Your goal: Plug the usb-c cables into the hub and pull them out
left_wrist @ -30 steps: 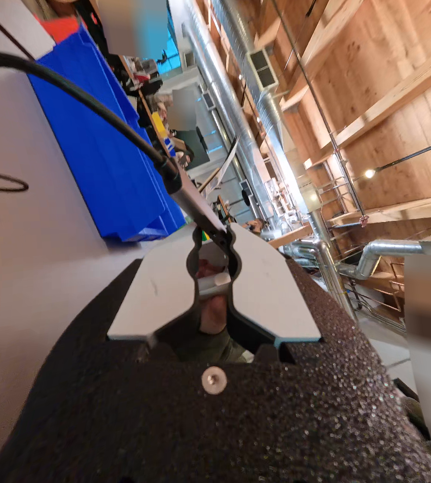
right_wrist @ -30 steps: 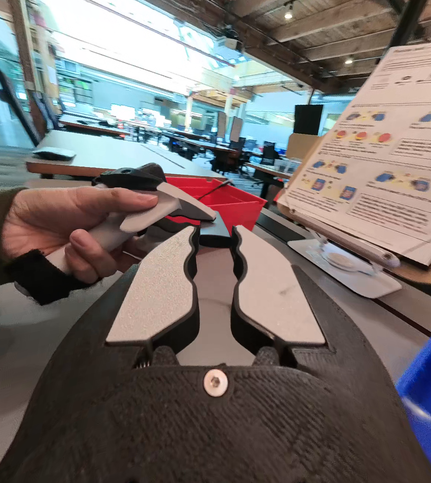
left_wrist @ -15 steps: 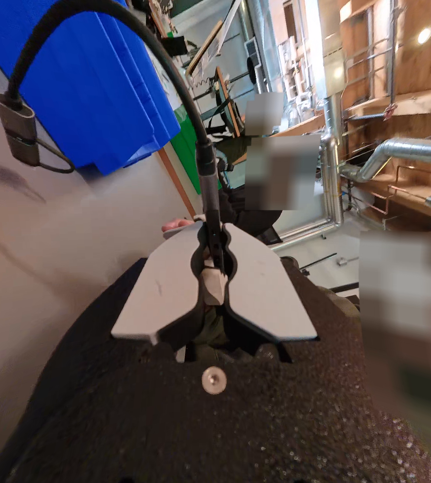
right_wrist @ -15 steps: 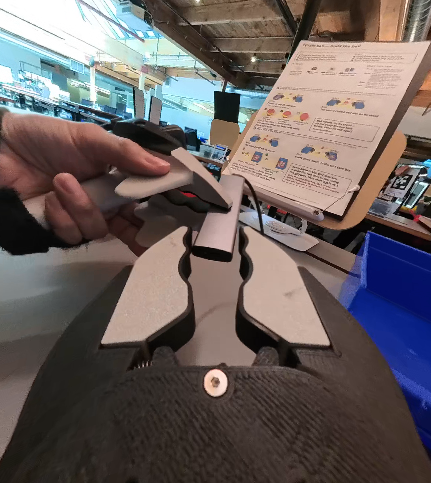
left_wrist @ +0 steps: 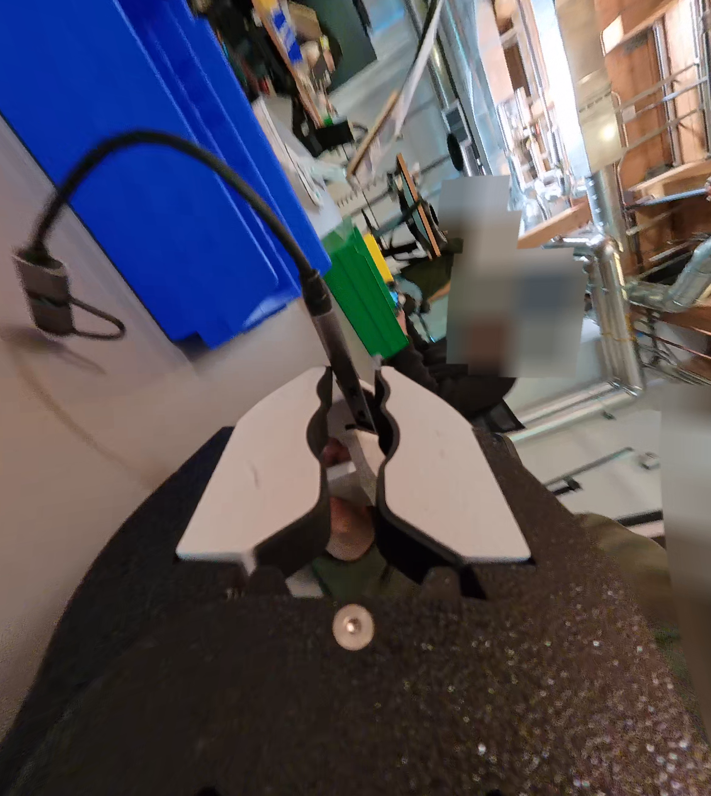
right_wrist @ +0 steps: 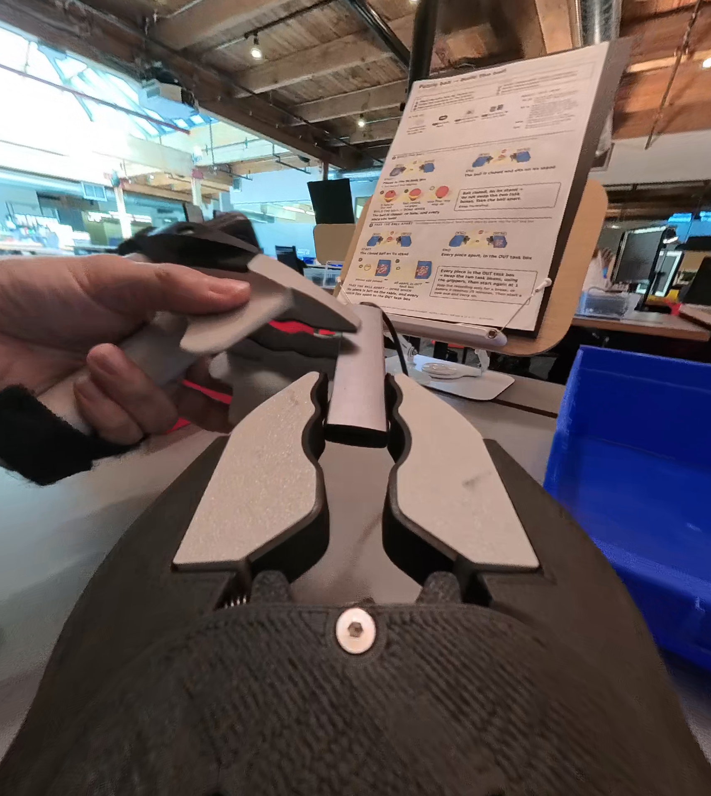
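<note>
While hub [right_wrist: 357,387] sits between fingers, blue bin [right_wrist: 664,474] stands beside.

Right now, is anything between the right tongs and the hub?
Nothing visible. The hub lies between the tips of the right tongs. The left tongs clamp it farther up, outside that gap. Whether the right tongs are squeezing it, I cannot tell.

hub [right_wrist: 356,383] ports unseen, cable plug [left_wrist: 45,282] motion-blurred, blue bin [right_wrist: 664,495] cropped
</note>
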Demonstrator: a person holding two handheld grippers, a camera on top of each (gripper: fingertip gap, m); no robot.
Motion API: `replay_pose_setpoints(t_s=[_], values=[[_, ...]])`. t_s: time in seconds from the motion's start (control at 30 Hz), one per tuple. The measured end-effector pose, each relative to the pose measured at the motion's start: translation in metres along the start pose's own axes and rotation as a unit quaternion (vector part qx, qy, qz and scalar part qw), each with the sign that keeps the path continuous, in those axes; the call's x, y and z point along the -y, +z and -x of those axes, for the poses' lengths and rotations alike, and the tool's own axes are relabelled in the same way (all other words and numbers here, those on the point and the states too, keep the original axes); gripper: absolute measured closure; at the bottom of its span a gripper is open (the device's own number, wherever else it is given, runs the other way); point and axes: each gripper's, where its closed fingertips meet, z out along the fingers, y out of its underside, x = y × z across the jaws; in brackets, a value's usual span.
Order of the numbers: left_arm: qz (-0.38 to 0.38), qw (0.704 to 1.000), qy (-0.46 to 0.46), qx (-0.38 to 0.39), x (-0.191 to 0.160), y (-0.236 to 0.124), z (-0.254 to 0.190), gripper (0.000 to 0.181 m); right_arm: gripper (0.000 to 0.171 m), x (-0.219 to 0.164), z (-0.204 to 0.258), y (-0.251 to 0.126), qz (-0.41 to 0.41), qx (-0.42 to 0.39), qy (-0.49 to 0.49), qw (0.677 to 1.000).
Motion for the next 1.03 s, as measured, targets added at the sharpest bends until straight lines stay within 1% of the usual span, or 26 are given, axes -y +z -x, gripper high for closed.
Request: replay_pose_setpoints(t_s=[0.1, 0.27, 0.37, 0.43, 0.53, 0.6, 0.63, 0.67, 0.7, 0.8, 0.83, 0.9, 0.93, 0.97, 1.03], values=[[-0.051, 0.997, 0.044, 0.046, 0.017, -0.014, 0.003, 0.163, 0.145, 0.000, -0.006, -0.001, -0.002, 0.001, 0.030, 1.000], [-0.074, 0.988, 0.086, 0.102, 0.021, -0.044, 0.001, 0.164, 0.145, 0.000, -0.008, 0.000, -0.002, -0.003, 0.037, 0.999], [-0.091, 0.969, 0.163, 0.160, 0.024, -0.075, -0.011, 0.166, 0.145, 0.000, -0.009, 0.000, -0.001, -0.006, 0.035, 0.999], [-0.094, 0.939, 0.225, 0.244, 0.034, -0.112, -0.014, 0.166, 0.145, 0.000, -0.009, 0.000, 0.000, -0.010, 0.030, 0.999], [-0.106, 0.861, 0.296, 0.400, 0.062, -0.191, -0.017, 0.167, 0.145, -0.001, -0.008, 0.001, 0.004, -0.007, 0.028, 1.000], [-0.071, 0.809, 0.303, 0.499, 0.074, -0.245, -0.010, 0.163, 0.145, -0.001, -0.007, 0.001, 0.005, -0.003, 0.029, 1.000], [-0.038, 0.790, 0.291, 0.538, 0.075, -0.268, -0.003, 0.162, 0.145, -0.002, -0.007, 0.002, 0.007, -0.001, 0.031, 0.999], [0.002, 0.777, 0.277, 0.565, 0.074, -0.287, 0.005, 0.161, 0.145, -0.002, -0.007, 0.002, 0.007, 0.000, 0.032, 0.999], [0.044, 0.770, 0.264, 0.579, 0.070, -0.300, 0.013, 0.160, 0.145, -0.002, -0.007, 0.003, 0.008, 0.001, 0.033, 0.999], [0.176, 0.760, 0.215, 0.588, 0.050, -0.321, 0.040, 0.156, 0.145, -0.002, -0.006, 0.003, 0.008, 0.005, 0.033, 0.999], [0.212, 0.747, 0.219, 0.591, 0.047, -0.325, 0.050, 0.155, 0.145, -0.002, -0.006, 0.003, 0.008, 0.006, 0.034, 0.999], [0.275, 0.705, 0.246, 0.606, 0.047, -0.335, 0.072, 0.153, 0.145, -0.003, -0.006, 0.003, 0.010, 0.007, 0.036, 0.999], [0.302, 0.689, 0.254, 0.608, 0.047, -0.338, 0.084, 0.152, 0.145, -0.003, -0.006, 0.003, 0.010, 0.008, 0.036, 0.999], [0.321, 0.681, 0.251, 0.609, 0.046, -0.339, 0.095, 0.151, 0.145, -0.003, -0.005, 0.003, 0.011, 0.010, 0.035, 0.999], [0.338, 0.674, 0.226, 0.617, 0.047, -0.343, 0.118, 0.151, 0.145, -0.003, -0.003, 0.004, 0.013, 0.014, 0.032, 0.999]])
